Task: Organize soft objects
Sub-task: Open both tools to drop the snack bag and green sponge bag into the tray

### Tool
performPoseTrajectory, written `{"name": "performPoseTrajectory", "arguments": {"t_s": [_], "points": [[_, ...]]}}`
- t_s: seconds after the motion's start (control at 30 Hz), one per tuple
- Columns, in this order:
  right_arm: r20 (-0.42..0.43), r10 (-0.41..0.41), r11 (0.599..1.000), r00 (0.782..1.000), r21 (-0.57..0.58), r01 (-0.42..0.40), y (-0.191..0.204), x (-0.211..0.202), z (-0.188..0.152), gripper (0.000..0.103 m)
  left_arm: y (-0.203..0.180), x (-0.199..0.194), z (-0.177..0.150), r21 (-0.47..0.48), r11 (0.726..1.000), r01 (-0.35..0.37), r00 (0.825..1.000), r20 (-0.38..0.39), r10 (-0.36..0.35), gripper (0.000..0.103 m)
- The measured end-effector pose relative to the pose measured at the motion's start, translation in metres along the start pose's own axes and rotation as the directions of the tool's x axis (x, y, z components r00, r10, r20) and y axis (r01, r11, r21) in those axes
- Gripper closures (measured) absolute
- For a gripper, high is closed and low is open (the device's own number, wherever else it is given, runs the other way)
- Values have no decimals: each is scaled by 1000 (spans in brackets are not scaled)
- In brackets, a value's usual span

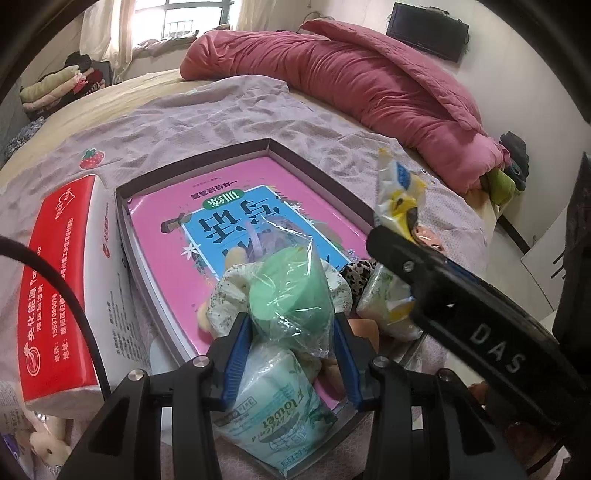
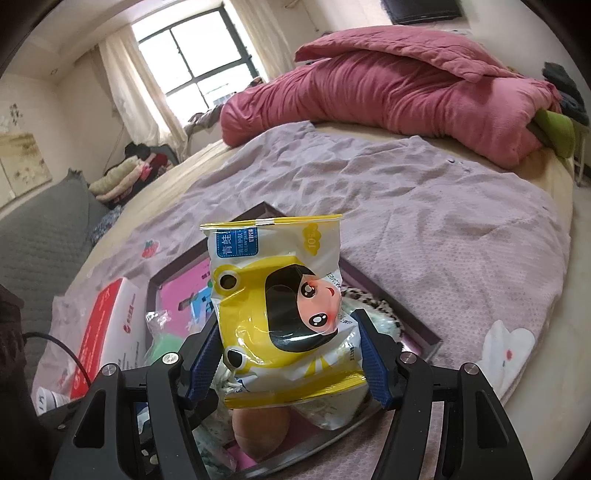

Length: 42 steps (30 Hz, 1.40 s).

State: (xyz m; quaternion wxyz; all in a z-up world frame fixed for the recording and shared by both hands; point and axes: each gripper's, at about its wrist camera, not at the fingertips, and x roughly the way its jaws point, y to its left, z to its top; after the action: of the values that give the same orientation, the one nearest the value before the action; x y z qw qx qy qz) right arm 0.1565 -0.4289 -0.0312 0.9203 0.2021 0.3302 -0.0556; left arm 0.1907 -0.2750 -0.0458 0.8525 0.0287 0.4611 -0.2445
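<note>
Claws both grip: left claw [image 1: 293,328] pinches green bagged bundle [image 1: 291,295]; right claw [image 2: 291,354] clamps yellow wipes packet [image 2: 284,306].

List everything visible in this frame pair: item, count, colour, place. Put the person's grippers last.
Tray: one, dark-rimmed, on the lilac sheet.
Book: one, pink and blue, flat inside the tray.
Green bag: one, clear plastic with green contents, between the left gripper's pads.
Tissue pack: one, white-green, at the tray's near edge.
Wipes pack: one, yellow-white with a cartoon face, between the right gripper's pads.
Tissue box: one, red-white, left of the tray.
Lilac sheet: one, spread over the bed.
Quilt: one, pink, bunched at the bed's far side.
Screen: one, black, on the wall.
Left gripper: closed on the green bag.
Right gripper: closed on the wipes pack.
</note>
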Motion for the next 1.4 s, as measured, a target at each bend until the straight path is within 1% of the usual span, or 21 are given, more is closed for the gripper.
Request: {"name": "performPoseTrajectory", "arguments": {"t_s": [0.17,0.47,0.7,0.87,1.03,1.23,1.3,1.4], "points": [[-28,-5,1000,1000,-30,4,7,8,-1,35,1,-2,-2,-5,1000,-3,1000,7,3,58],[-83,-14,999,996,-51,9,10,20,-4,33,0,-3,-2,-1,1000,-7,1000,11,7,58],[-85,-9,999,996,-53,5,11,20,-4,33,0,-3,-3,-2,1000,-7,1000,10,7,58],[-66,7,999,998,-47,-11,11,15,-4,30,1,-4,-3,1,1000,-4,1000,11,4,58],[-19,12,999,1000,-40,-13,9,5,-3,29,1,-5,-3,0,1000,-6,1000,11,6,58],[30,-6,999,1000,35,5,-5,-5,1,29,1,-7,-4,-6,1000,2,1000,10,-2,58],[36,-13,998,999,60,11,-11,-7,2,29,2,-8,-3,-13,1000,10,1000,10,-10,51],[44,-23,996,999,85,19,-17,-9,2,29,2,-10,-3,-16,1000,24,1000,10,-24,47]]}}
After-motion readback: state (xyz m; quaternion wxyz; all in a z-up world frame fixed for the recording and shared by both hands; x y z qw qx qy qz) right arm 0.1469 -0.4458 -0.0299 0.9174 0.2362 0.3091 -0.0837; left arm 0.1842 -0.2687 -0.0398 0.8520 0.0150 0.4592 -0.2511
